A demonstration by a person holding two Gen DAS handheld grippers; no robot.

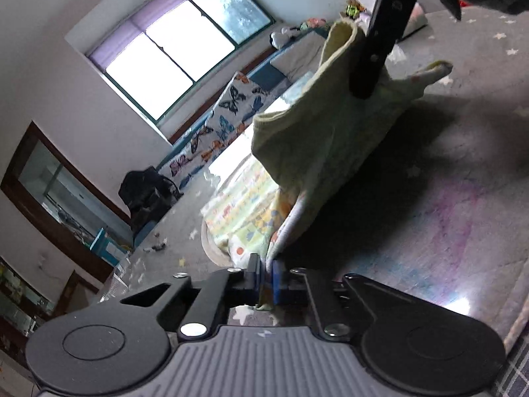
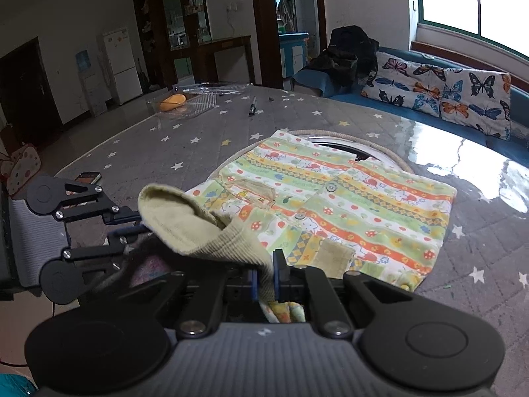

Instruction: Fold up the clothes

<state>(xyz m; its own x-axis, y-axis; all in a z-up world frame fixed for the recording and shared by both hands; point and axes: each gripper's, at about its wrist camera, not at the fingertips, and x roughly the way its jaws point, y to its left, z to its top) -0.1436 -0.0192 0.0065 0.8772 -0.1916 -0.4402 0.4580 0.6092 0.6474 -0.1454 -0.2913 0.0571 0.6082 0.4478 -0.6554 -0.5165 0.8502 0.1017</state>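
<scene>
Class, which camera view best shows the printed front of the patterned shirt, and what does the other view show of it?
The right wrist view: the patterned shirt lies spread on the grey star mat, with stripes, buttons and pockets plain. The left wrist view shows only a steep, partly shadowed strip of it beyond the lifted yellow-green sleeve.

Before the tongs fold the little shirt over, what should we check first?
1. Left tongs pinch the sleeve cuff: ok.
2. Right tongs pinch the shirt's near edge: ok.
3. Shirt body lies flat on the star blanket: ok.
4. Lifted sleeve clear of the blanket: ok.
5. Nothing lies on the shirt where the sleeve lands: ok.
6. The shirt's far edge is neat over the round basket: cannot tell.
</scene>
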